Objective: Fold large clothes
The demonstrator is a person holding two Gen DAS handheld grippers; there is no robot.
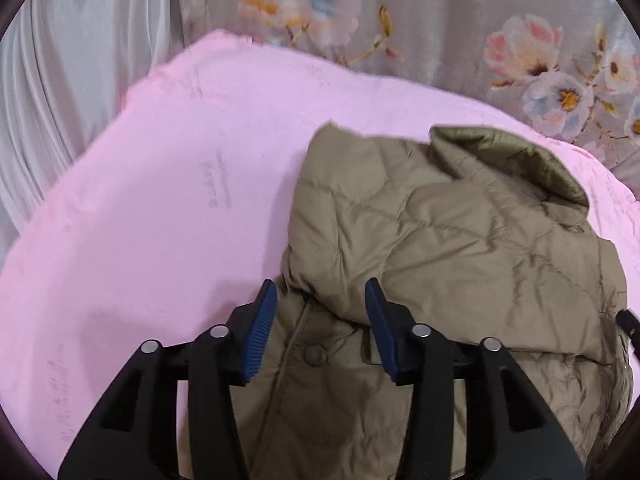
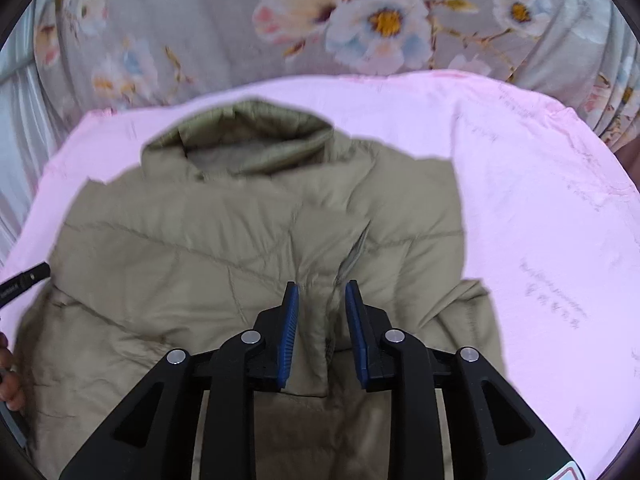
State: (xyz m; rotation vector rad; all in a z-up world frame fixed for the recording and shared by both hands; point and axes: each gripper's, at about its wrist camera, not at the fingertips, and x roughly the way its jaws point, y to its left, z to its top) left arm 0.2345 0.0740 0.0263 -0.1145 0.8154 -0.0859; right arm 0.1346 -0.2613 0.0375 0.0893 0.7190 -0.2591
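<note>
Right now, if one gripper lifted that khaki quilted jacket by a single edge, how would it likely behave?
The jacket would probably droop: it already lies creased and folded on the pink sheet. Its puffy quilting suggests it is light for its bulk. The smooth shell may slip between the pads.

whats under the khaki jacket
The khaki jacket lies on a pink sheet, which shows on all visible sides. What lies beneath the jacket's folded layers is covered.
</note>
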